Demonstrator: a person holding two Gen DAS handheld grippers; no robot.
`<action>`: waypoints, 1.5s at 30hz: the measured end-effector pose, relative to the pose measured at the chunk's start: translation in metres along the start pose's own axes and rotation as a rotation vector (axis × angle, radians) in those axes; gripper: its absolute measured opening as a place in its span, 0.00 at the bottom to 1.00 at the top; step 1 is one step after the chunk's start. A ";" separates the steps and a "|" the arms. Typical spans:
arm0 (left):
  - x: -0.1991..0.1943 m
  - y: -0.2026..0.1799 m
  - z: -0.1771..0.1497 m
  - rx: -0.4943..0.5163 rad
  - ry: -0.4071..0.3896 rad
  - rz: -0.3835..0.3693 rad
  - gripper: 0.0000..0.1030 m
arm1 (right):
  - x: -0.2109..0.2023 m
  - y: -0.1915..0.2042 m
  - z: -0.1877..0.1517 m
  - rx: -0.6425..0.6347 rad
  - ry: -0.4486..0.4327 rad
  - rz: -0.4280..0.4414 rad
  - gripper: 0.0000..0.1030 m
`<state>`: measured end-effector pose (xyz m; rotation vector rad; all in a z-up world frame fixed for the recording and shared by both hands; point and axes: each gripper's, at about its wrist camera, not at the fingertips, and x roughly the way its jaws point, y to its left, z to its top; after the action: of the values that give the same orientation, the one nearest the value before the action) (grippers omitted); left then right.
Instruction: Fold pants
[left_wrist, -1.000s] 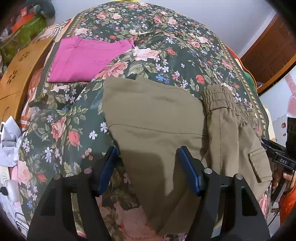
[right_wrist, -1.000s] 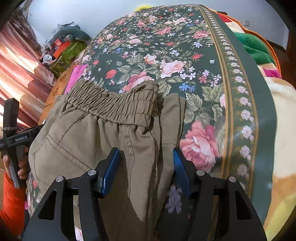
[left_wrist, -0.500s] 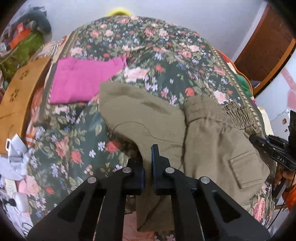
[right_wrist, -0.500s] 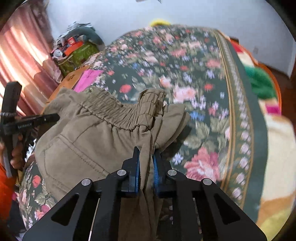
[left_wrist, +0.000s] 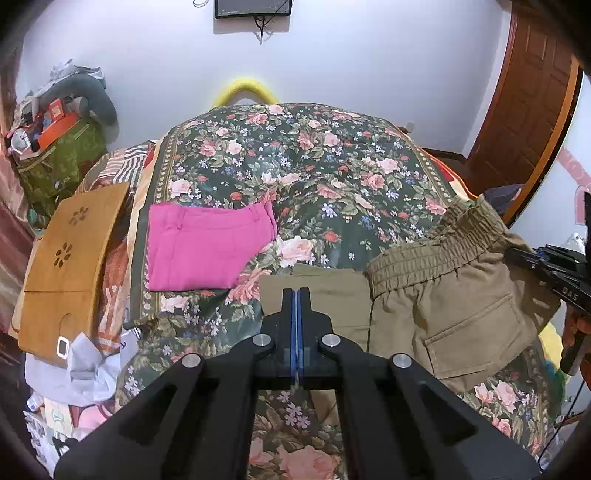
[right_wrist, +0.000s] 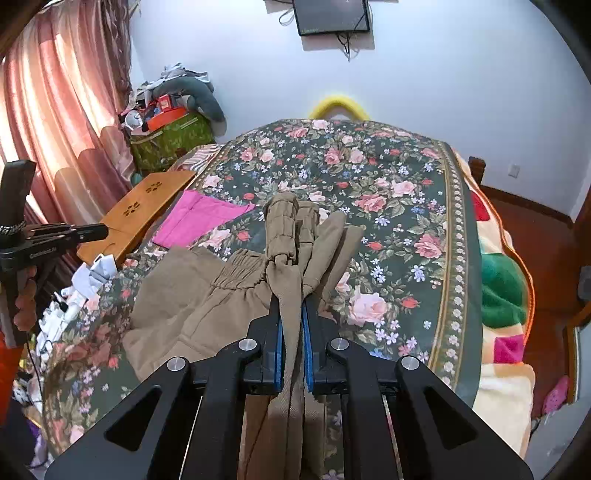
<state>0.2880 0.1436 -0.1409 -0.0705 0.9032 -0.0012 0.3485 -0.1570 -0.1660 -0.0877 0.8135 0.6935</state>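
Olive-khaki pants (left_wrist: 436, 295) with an elastic waistband and a back pocket hang lifted above the floral bedspread (left_wrist: 314, 173). My left gripper (left_wrist: 296, 295) is shut on the pants' lower fabric edge. My right gripper (right_wrist: 291, 314) is shut on a bunch of the pants (right_wrist: 291, 258) near the waistband, which stands up past its fingertips. The rest of the pants (right_wrist: 192, 295) drapes down to the left in the right wrist view. Each view shows the other gripper at its edge.
Folded pink pants (left_wrist: 207, 247) lie at the bed's left. A wooden board (left_wrist: 70, 258) leans at the left bedside above white clutter (left_wrist: 74, 365). A green bag (right_wrist: 170, 140) and curtain (right_wrist: 55, 110) stand far left. A green blanket (right_wrist: 502, 291) lies at the right edge.
Both grippers closed on the khaki pants and lifted them off the bed. The views now tilt up toward the wall.
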 end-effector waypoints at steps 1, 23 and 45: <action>0.003 0.002 0.001 -0.002 0.015 -0.004 0.02 | 0.002 -0.002 0.000 0.003 0.008 -0.002 0.08; 0.131 0.006 -0.030 -0.183 0.278 -0.182 0.15 | 0.022 -0.026 -0.027 0.010 0.083 -0.025 0.08; 0.024 0.121 0.065 -0.185 -0.041 0.139 0.09 | 0.073 0.084 0.085 -0.159 -0.090 0.079 0.07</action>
<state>0.3510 0.2672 -0.1273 -0.1794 0.8636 0.2125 0.3873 -0.0246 -0.1417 -0.1674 0.6772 0.8312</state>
